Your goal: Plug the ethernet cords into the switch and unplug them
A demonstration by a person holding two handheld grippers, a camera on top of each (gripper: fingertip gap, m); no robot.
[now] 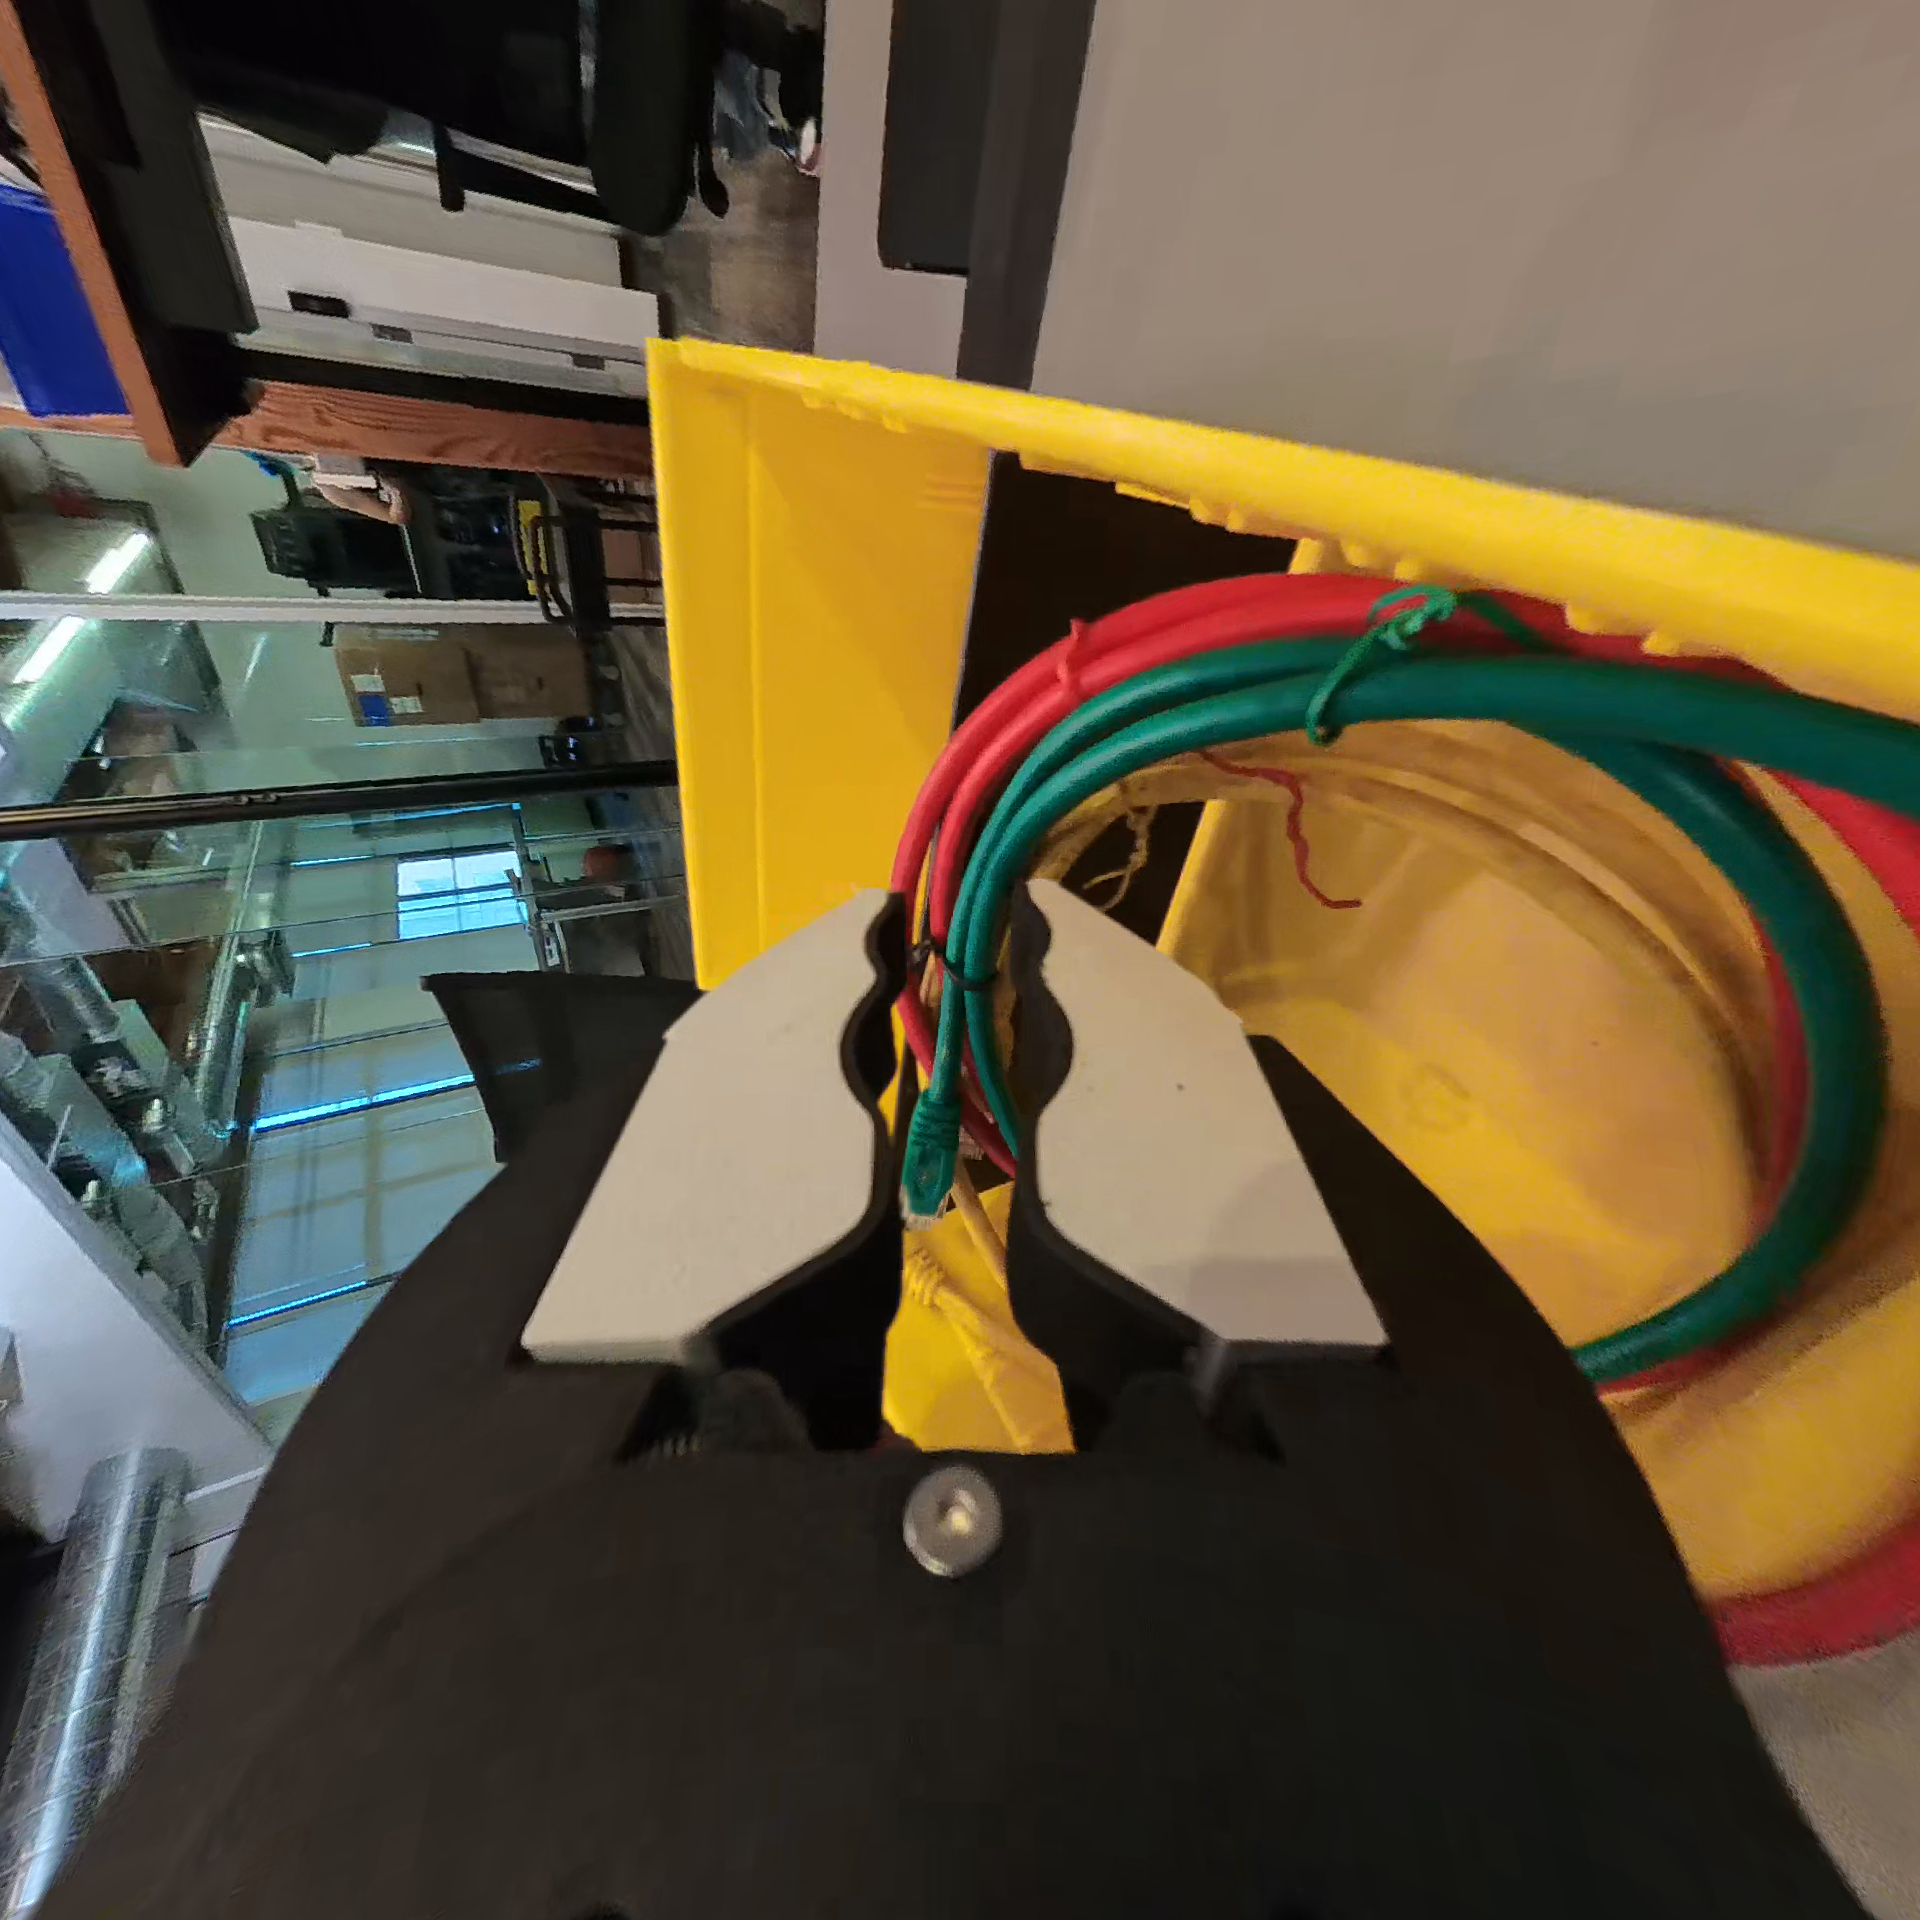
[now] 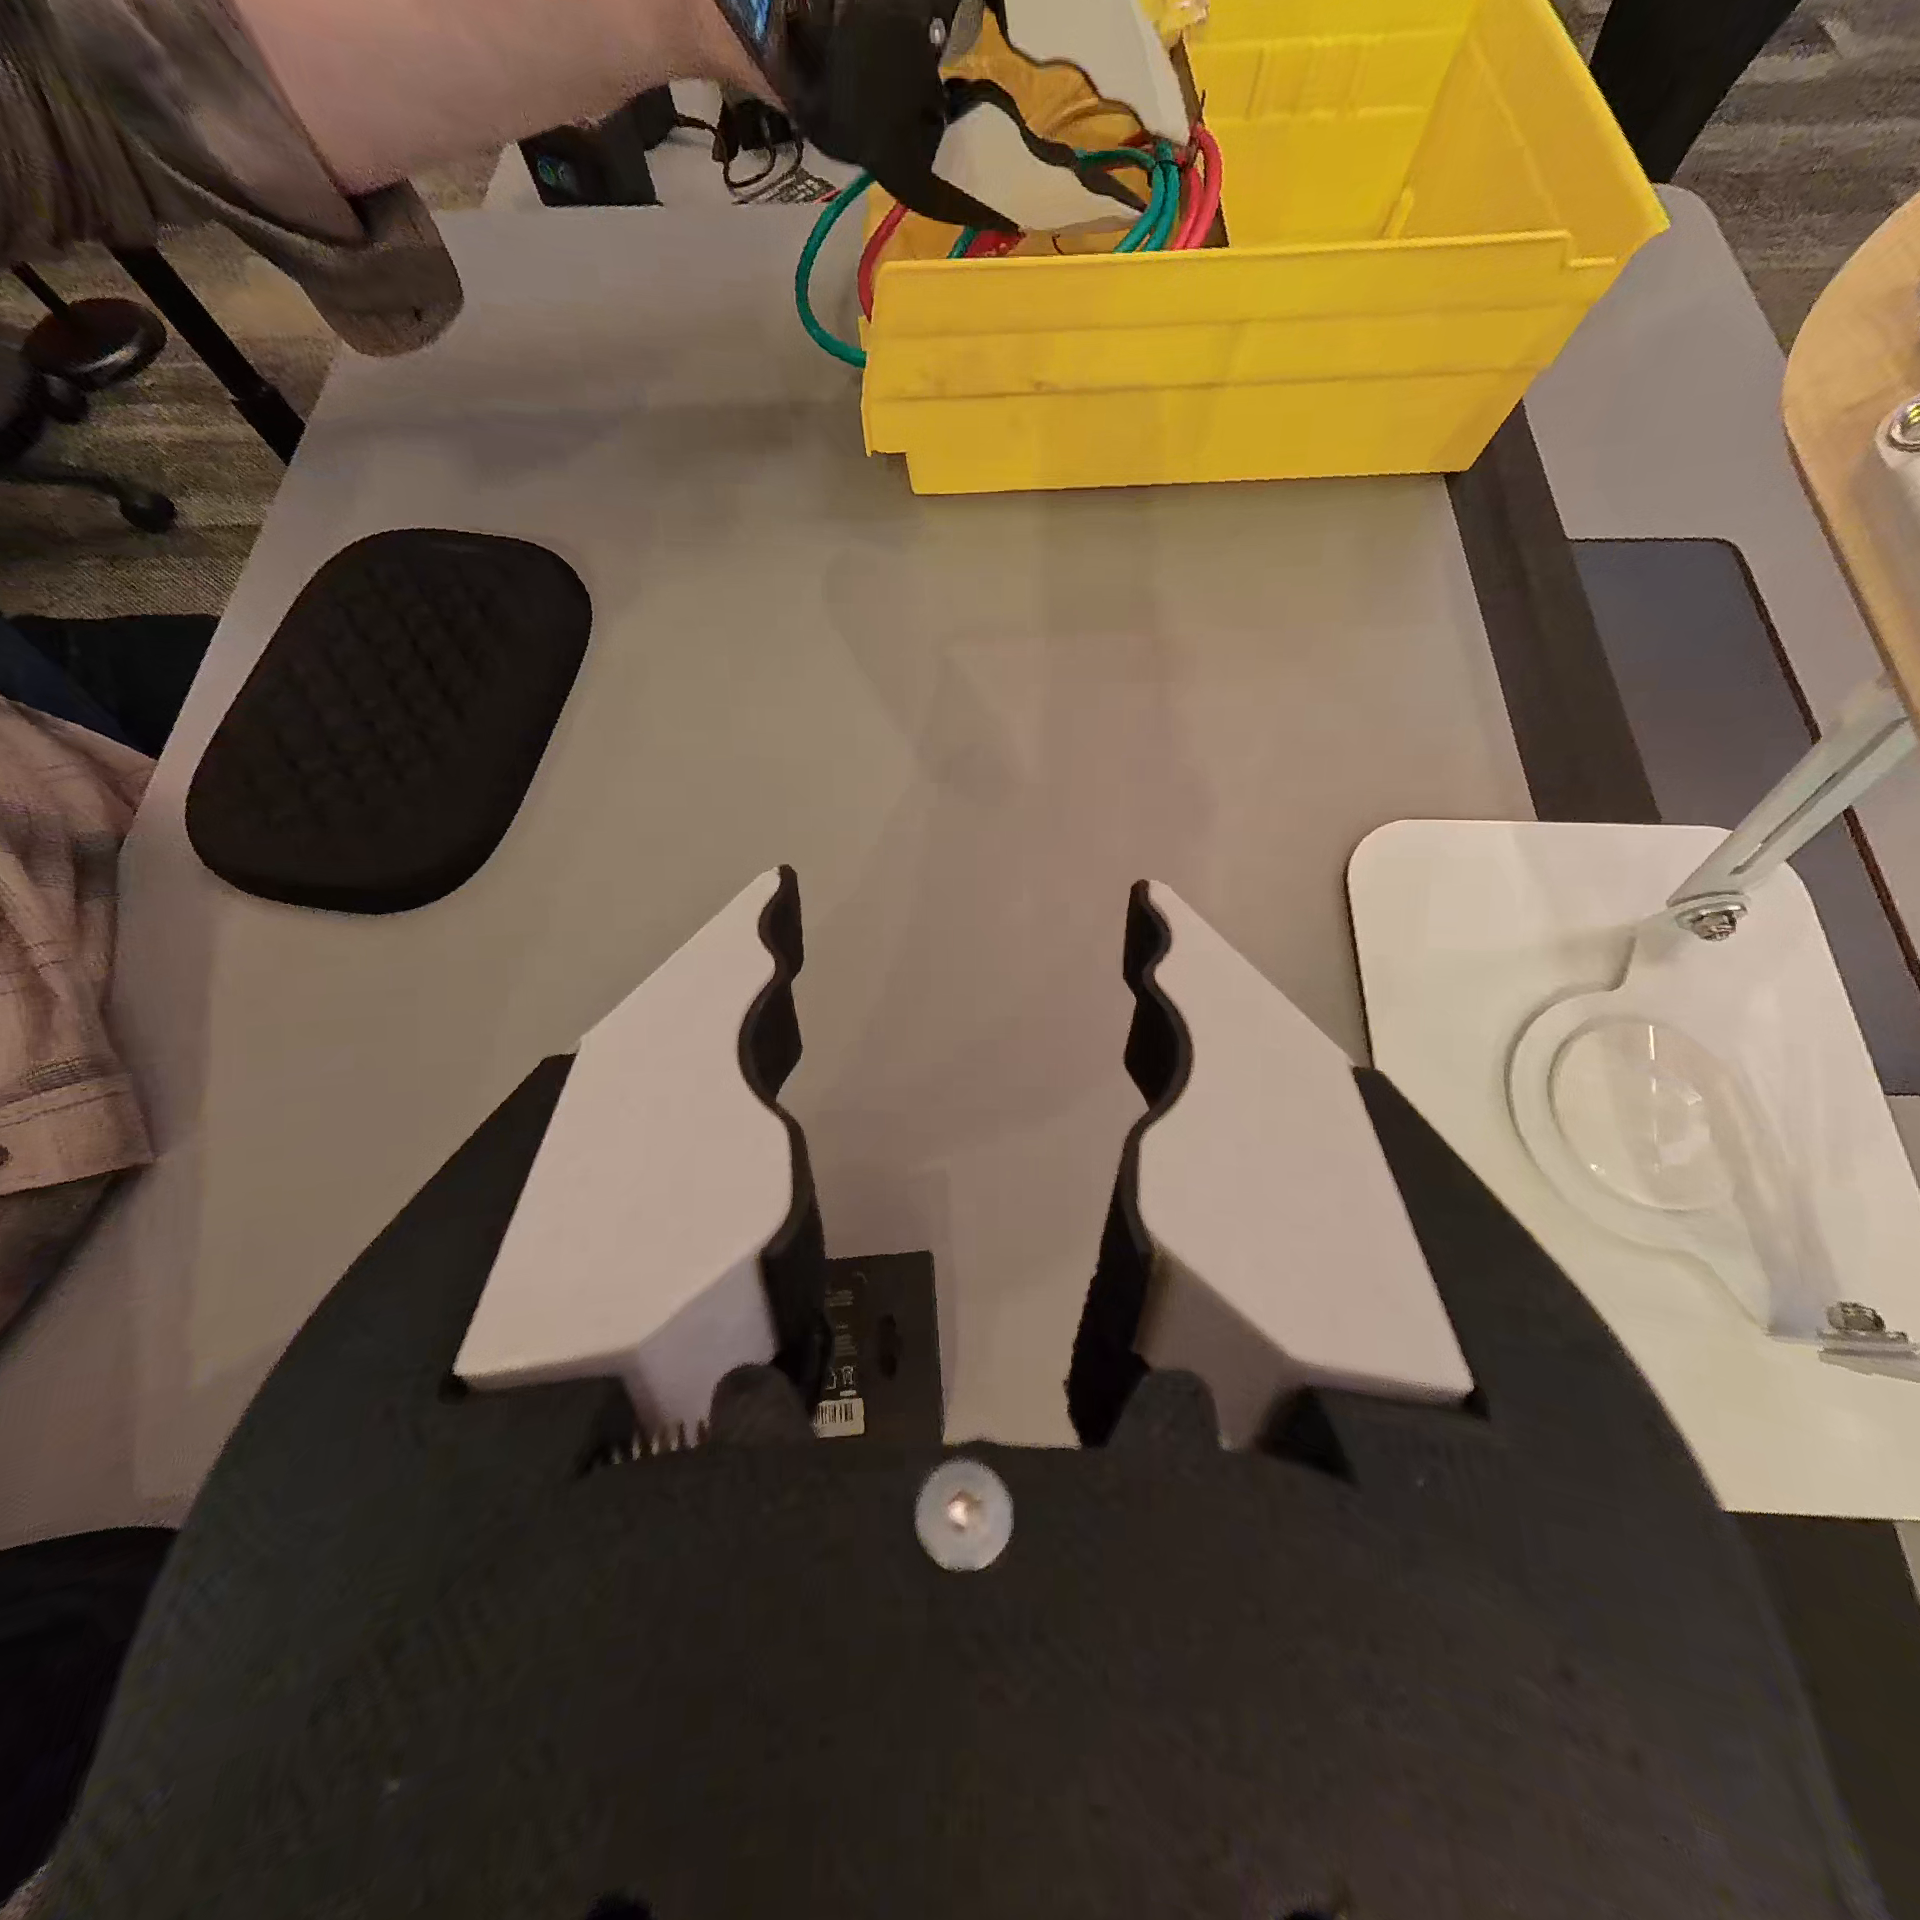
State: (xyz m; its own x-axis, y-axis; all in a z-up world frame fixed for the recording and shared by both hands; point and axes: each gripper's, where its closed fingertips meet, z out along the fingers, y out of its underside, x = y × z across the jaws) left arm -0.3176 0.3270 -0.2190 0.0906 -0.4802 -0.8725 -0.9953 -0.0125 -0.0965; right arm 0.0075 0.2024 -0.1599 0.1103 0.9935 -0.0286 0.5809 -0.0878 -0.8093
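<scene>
The setting looks like an office turned lab: a grey bench (image 2: 935, 644) on patterned carpet (image 2: 94, 436), a rolling chair base (image 2: 73, 395), glass partitions (image 1: 312, 914), stacked cardboard boxes (image 1: 457, 675), and a yellow parts bin (image 2: 1195, 364).

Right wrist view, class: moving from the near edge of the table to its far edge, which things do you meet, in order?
Right gripper, open over the bare grey table → black ridged pad → yellow bin → left gripper among the coiled green and red cords.
</scene>
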